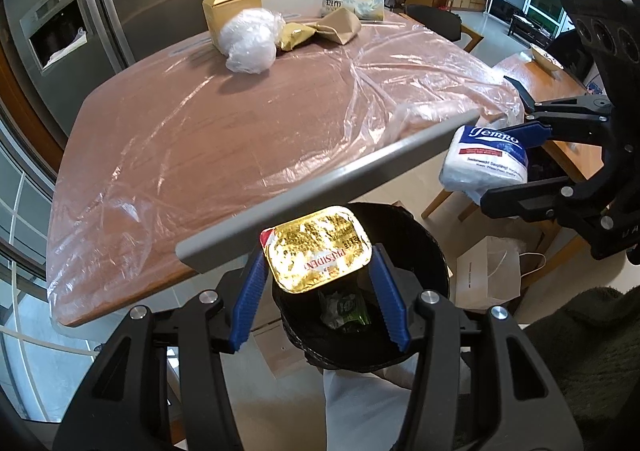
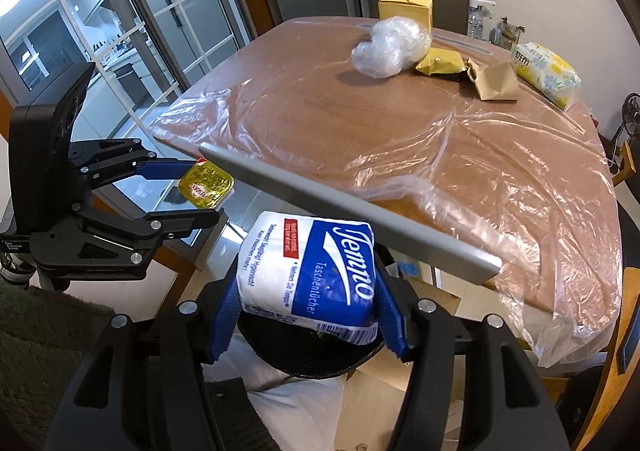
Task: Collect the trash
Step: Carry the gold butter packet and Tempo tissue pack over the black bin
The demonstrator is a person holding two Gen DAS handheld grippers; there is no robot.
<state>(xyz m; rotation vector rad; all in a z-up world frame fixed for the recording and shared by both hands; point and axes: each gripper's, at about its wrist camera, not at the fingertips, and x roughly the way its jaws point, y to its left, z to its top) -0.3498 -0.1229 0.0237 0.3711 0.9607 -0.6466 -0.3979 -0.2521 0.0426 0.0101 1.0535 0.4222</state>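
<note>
My left gripper [image 1: 318, 255] is shut on a gold foil butter pack [image 1: 316, 251], held just over a black trash bin [image 1: 424, 263] that stands below the table edge. Some wrappers [image 1: 344, 311] lie inside the bin. My right gripper [image 2: 308, 279] is shut on a blue and white tissue pack [image 2: 312, 275], also above the bin [image 2: 304, 355]. The left wrist view shows the right gripper [image 1: 496, 167] at the right with the tissue pack [image 1: 486, 163]. In the right wrist view the left gripper [image 2: 206, 189] holds the butter pack [image 2: 206, 183] at the left.
The wooden table [image 1: 180, 139] is draped in clear plastic film. At its far side lie a crumpled plastic ball [image 1: 250, 41], a cardboard box [image 1: 230, 9], a yellow wrapper [image 1: 294, 35], a brown paper bag [image 1: 340, 25] and a floral tissue pack [image 1: 352, 1]. A white paper bag [image 1: 488, 275] stands on the floor.
</note>
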